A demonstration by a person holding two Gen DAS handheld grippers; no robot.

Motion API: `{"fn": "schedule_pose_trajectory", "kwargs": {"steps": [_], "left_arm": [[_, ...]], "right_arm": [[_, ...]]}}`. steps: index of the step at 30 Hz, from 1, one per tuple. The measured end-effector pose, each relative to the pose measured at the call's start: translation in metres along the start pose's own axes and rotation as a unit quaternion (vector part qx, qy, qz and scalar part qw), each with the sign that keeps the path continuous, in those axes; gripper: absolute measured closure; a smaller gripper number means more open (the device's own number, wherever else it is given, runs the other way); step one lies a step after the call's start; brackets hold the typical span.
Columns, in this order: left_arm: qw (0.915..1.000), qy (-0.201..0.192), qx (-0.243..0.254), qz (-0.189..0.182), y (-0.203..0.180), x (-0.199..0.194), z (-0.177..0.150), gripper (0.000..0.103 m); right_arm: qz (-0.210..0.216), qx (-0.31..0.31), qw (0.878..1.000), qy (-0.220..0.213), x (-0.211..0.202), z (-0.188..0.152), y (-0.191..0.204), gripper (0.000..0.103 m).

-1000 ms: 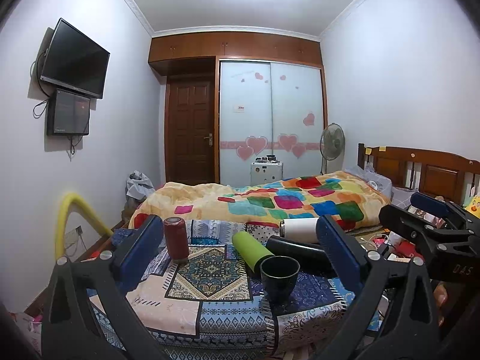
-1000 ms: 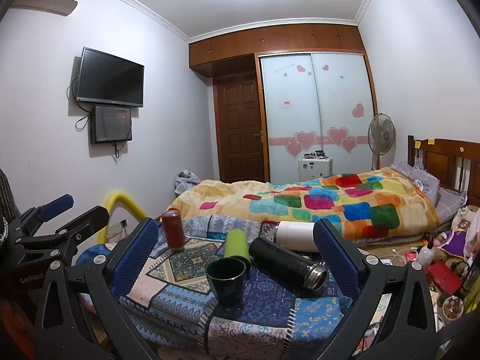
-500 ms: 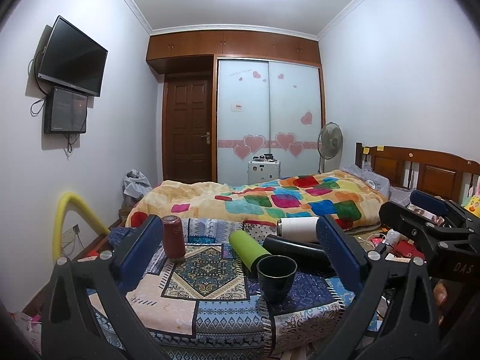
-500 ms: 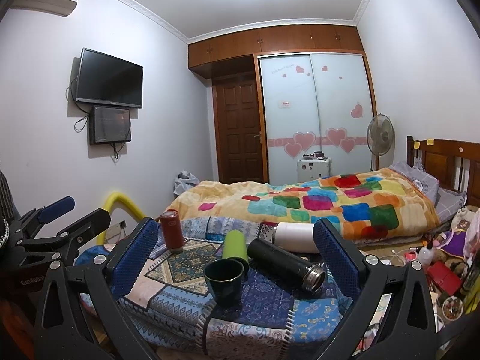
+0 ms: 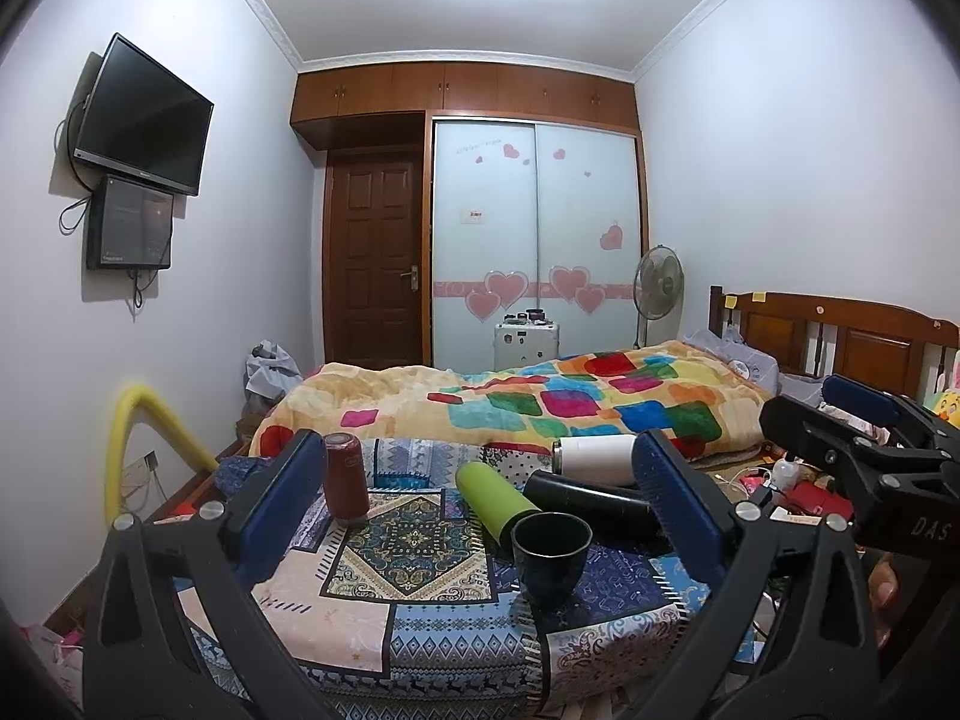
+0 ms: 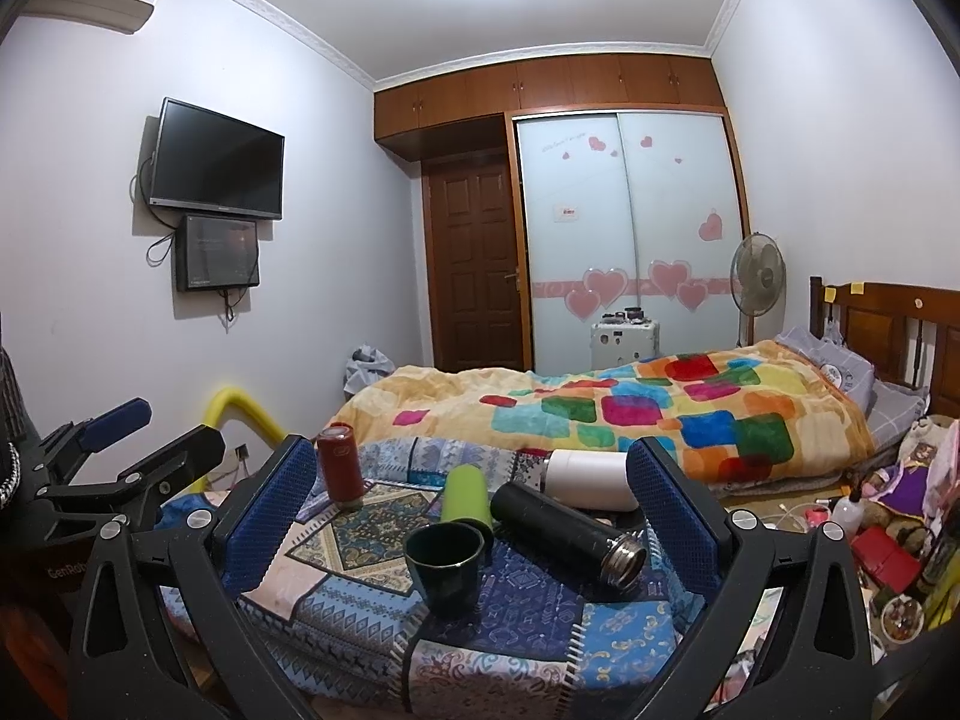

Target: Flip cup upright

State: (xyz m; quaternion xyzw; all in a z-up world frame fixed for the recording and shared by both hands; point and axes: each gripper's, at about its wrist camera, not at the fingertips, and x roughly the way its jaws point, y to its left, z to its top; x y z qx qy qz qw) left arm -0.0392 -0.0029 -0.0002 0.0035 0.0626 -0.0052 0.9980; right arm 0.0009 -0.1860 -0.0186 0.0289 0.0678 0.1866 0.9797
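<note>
Left wrist view: showing dark cup point(image 5: 551, 558) standing upright, mouth facing up, long axis vertical, sitting on patchwork cloth point(image 5: 372, 594). Just behind cup, lying on their sides: green bottle point(image 5: 492, 498), black flask point(image 5: 588, 507), white bottle point(image 5: 594, 459). Standing upright well left of cup: red bottle point(image 5: 346, 479). Left gripper point(image 5: 480, 516) hanging in front of cup, jaws spread wide, holding nothing. Right gripper point(image 5: 864, 450) sitting right of cup, partly cut off at frame edge.

Right wrist view: showing cup point(image 6: 444, 561) upright between right gripper point(image 6: 474, 510) fingers, not touching, jaws wide apart, empty. Black flask's point(image 6: 564, 525) open steel mouth pointing right of cup. White bottle partly hiding behind blue pad. Behind cup: bed with colourful blanket point(image 6: 630, 408), wardrobe with hearts point(image 6: 624, 240), wall TV point(image 6: 216, 159). Clutter right of cup too small for naming.
</note>
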Motion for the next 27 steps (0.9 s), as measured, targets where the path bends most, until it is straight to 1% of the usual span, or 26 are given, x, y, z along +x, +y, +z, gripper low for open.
{"fn": "schedule_pose_trajectory", "kwargs": {"steps": [7,10,27], "left_arm": [[1.0,0.0,0.0,-0.002,0.0007,0.0003,-0.0002,0.0],[0.9999,0.004,-0.007,-0.012,0.0019,0.0004,0.0004,0.0],[0.9997,0.02,-0.01,-0.013,0.0024,0.0071,-0.0023,0.0]], "right_arm": [[0.001,0.002,1.0,0.0,-0.0001,0.0003,-0.0001,0.0],[0.002,0.002,1.0,0.001,-0.0005,0.0005,0.0002,0.0],[0.002,0.005,1.0,0.003,0.0011,0.0014,0.0007,0.0]]}}
